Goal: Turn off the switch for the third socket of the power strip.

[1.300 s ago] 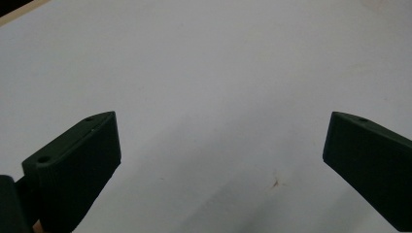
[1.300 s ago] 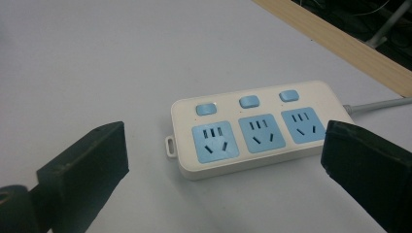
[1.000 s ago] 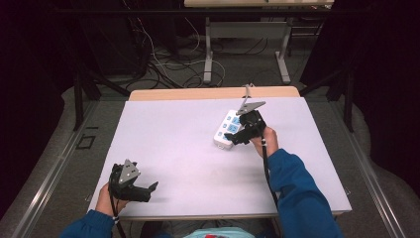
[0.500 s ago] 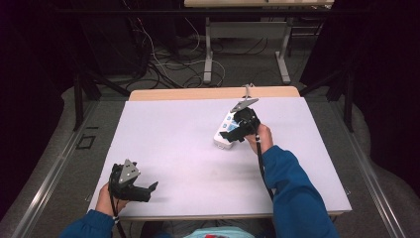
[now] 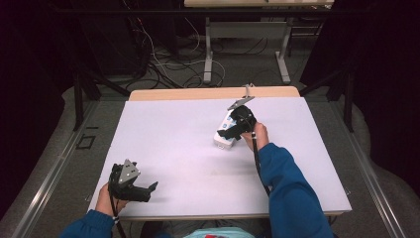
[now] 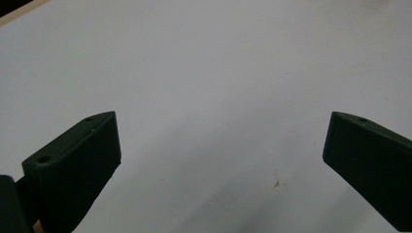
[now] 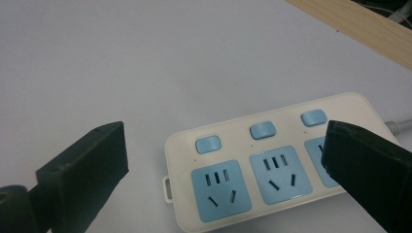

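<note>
I observe a white table with a wooden strip along its far edge. On its far right portion lies a white power strip with blue sockets and three blue switches, its cable leaving at the far end. My right gripper hovers directly over the strip, jaws spread wide and holding nothing; whether they touch the strip I cannot tell. My left gripper sits at the near left corner, well apart from the strip, jaws likewise released above bare tabletop.
</note>
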A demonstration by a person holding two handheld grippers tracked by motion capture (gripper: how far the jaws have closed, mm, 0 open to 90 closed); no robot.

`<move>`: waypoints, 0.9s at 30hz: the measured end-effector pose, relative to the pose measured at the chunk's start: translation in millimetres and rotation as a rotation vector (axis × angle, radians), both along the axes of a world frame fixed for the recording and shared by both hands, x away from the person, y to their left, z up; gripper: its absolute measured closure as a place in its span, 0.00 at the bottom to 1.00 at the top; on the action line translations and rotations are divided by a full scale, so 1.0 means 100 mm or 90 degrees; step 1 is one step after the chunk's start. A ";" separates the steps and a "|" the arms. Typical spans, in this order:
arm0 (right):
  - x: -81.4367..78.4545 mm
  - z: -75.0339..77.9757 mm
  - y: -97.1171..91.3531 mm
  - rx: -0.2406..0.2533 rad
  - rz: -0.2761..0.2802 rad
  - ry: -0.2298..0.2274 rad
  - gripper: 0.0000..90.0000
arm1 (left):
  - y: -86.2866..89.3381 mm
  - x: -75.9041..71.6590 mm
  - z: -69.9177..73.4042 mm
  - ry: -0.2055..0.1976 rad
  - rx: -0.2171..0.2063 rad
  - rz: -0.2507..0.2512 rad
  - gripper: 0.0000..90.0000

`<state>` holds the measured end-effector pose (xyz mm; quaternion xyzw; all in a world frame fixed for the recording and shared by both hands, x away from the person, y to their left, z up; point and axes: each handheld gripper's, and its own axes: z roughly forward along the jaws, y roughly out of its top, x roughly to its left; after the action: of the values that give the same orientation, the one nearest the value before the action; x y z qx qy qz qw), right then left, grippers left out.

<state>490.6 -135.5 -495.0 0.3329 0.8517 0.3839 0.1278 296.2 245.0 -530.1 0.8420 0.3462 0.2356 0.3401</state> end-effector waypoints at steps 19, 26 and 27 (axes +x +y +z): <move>0.09 -0.09 0.12 -0.009 -0.009 0.040 0.01 | 0.00 0.00 0.00 0.002 -0.003 -0.002 0.00; 0.10 -0.11 0.15 0.004 -0.014 0.025 0.21 | 0.00 0.00 0.00 0.001 -0.002 -0.001 0.00; 0.10 -0.11 0.15 0.006 -0.012 0.024 0.28 | 0.00 0.00 0.00 0.002 -0.002 -0.001 0.00</move>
<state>500.4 -120.7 -506.4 0.3490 0.8488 0.3805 0.1138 296.1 245.2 -530.0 0.8421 0.3462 0.2336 0.3413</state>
